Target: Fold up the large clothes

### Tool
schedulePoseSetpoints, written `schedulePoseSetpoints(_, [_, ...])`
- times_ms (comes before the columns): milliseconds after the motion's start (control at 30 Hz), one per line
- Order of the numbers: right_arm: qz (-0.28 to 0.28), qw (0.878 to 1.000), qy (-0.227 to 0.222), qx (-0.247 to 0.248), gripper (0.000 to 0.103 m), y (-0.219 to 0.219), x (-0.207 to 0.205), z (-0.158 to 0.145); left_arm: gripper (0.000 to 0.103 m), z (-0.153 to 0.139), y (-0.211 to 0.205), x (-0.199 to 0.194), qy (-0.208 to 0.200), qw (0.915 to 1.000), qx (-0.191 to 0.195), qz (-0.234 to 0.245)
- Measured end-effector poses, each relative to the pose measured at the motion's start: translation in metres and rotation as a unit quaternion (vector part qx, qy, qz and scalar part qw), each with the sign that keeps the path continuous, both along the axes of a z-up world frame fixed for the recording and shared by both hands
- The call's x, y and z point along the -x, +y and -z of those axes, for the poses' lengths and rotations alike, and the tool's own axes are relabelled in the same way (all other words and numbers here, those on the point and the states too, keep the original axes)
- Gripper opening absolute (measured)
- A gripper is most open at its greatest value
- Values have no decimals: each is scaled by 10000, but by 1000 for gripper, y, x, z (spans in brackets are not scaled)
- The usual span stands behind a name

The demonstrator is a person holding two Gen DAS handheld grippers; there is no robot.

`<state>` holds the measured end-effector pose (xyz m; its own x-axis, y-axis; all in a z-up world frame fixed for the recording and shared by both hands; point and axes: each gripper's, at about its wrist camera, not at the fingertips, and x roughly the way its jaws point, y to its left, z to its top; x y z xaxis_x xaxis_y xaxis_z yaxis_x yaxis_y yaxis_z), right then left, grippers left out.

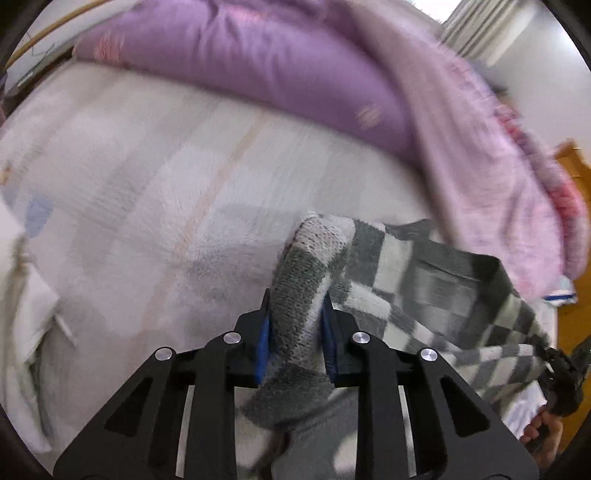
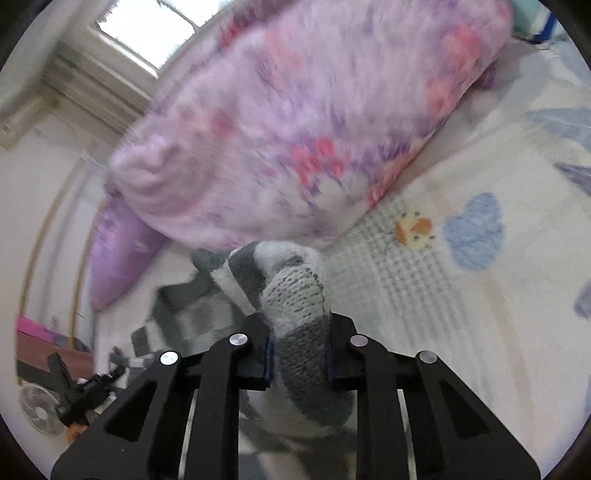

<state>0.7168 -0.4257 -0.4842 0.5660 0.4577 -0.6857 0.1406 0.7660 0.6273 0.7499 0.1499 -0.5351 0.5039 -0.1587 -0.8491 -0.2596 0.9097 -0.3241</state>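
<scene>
A grey and white checkered knit garment (image 1: 424, 288) hangs stretched above the bed between the two grippers. My left gripper (image 1: 295, 317) is shut on one bunched end of it. My right gripper (image 2: 297, 325) is shut on the other bunched end (image 2: 291, 295). In the left wrist view the garment runs off to the right, where the right gripper (image 1: 561, 376) and a hand show at the edge. In the right wrist view the left gripper (image 2: 88, 391) shows at the lower left. The frames are blurred.
A white fleecy bed cover (image 1: 147, 192) with pale patches (image 2: 472, 229) lies below. A purple pillow (image 1: 258, 62) and a fluffy pink floral blanket (image 2: 295, 122) are piled at the far side. A window (image 2: 147, 29) and a small fan (image 2: 37, 410) are beyond the bed.
</scene>
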Motion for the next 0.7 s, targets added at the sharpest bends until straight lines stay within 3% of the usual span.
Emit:
schedulePoseSetpoints(133, [5, 9995, -283, -139, 18, -9, 67, -36, 23, -45, -9, 65, -430, 9990, 2, 155])
schedulePoseSetpoints(333, [409, 9979, 259, -426, 20, -23, 177, -37, 24, -63, -11, 175, -200, 9991, 316, -201])
schedulePoseSetpoints(467, [396, 9968, 667, -169, 31, -26, 226, -28, 27, -46, -18, 235, 379, 9974, 326, -517])
schedulePoseSetpoints(500, [424, 9957, 817, -56, 42, -27, 234, -23, 28, -40, -19, 249, 521, 9964, 334, -575])
schedulePoseSetpoints(533, [458, 9937, 1023, 64, 46, -29, 243, -18, 28, -33, -20, 262, 670, 9950, 337, -665])
schedulePoseSetpoints(633, [632, 9865, 1490, -238, 48, -45, 270, -2, 28, -15, -23, 291, 1094, 9873, 428, -1067])
schedulePoseSetpoints(667, [701, 9848, 1561, -285, 51, -50, 275, 1, 29, -12, -20, 302, 1136, 9838, 550, -1270])
schedulePoseSetpoints(700, [804, 9818, 1673, -393, 61, -57, 284, 3, 37, -9, -17, 318, 1176, 9786, 697, -1540])
